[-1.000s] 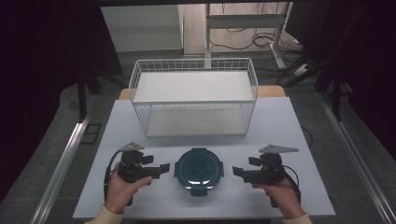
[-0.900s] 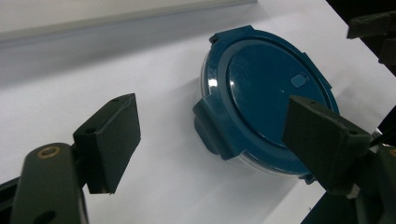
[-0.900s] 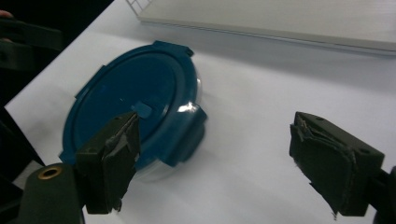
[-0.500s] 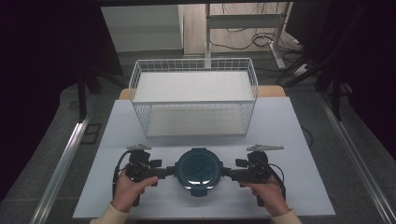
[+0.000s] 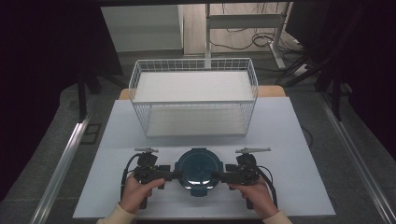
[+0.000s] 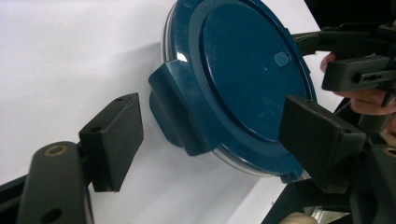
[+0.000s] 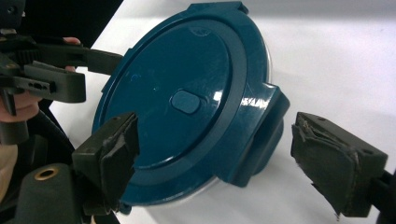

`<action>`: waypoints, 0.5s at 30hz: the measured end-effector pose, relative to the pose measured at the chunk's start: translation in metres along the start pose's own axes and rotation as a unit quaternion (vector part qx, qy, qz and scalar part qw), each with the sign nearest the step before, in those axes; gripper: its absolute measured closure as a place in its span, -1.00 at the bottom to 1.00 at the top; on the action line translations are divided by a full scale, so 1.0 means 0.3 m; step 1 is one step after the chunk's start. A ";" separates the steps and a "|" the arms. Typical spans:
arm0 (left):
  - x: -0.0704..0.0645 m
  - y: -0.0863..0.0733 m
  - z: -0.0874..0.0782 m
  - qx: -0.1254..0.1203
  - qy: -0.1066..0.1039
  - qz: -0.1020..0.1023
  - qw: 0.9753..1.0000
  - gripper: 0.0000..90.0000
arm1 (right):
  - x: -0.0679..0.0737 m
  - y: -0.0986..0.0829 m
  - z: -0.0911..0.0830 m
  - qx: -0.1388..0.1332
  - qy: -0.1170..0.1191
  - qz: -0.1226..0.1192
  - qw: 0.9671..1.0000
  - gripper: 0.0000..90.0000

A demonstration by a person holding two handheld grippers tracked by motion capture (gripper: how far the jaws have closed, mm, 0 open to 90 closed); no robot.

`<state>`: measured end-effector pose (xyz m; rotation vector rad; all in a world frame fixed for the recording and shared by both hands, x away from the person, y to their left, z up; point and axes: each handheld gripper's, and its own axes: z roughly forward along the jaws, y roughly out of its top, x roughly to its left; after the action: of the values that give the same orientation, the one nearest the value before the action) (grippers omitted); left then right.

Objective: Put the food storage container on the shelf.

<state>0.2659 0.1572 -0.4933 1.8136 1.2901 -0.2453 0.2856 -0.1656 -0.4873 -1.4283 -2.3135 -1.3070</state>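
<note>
Two pairs of black fingers stand apart, one on each side of a round container, and neither has closed on it yet. In the left gripper view the left gripper [image 6: 210, 144] has one finger on the bare counter side of a blue latch tab [image 6: 180, 114] and the other over the lid [image 6: 243, 70] near its lower rim. In the right gripper view the right gripper [image 7: 229, 163] frames the opposite tab [image 7: 261, 130] the same way, its worn pads open with the tab in the gap between them.

The container [image 5: 198, 171] sits at the lower middle of the high view, on the white counter [image 5: 299, 140], between the two hands [image 5: 136, 192]. Its lid is dark blue hard plastic with a small oval button at the centre; below it a clear wall shows as a thin band. I judge it stiff, light and rather slick, so the flat lid offers little to hold. The protruding tabs are the better place to take it, one per gripper.

What is inside the container cannot be told, since the lid hides it. Farther up the frame, well apart, stands a white wire basket [image 5: 140, 79] with nothing visible in it.
</note>
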 end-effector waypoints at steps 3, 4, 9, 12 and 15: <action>0.023 0.003 0.019 0.000 -0.026 -0.024 0.999 -0.51 | -0.005 0.001 0.022 0.005 -0.003 0.013 1.000 -0.69; 0.029 0.003 0.024 0.001 -0.029 -0.027 0.999 -0.51 | -0.008 0.001 0.028 0.007 -0.003 0.017 1.000 -0.69; 0.041 -0.001 0.054 0.013 -0.042 -0.038 0.998 -0.51 | -0.024 0.000 0.053 0.014 0.012 0.043 0.999 -0.70; 0.040 0.000 0.063 0.014 -0.041 -0.039 0.998 -0.49 | -0.021 -0.003 0.070 0.020 0.027 0.051 0.998 -0.70; 0.041 0.001 0.073 0.015 -0.043 -0.043 0.998 -0.48 | -0.021 -0.007 0.084 0.027 0.028 0.060 0.997 -0.66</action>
<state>0.2782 0.1491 -0.5136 1.7560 1.3111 -0.3865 0.2954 -0.1520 -0.5073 -1.4689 -2.1752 -1.2249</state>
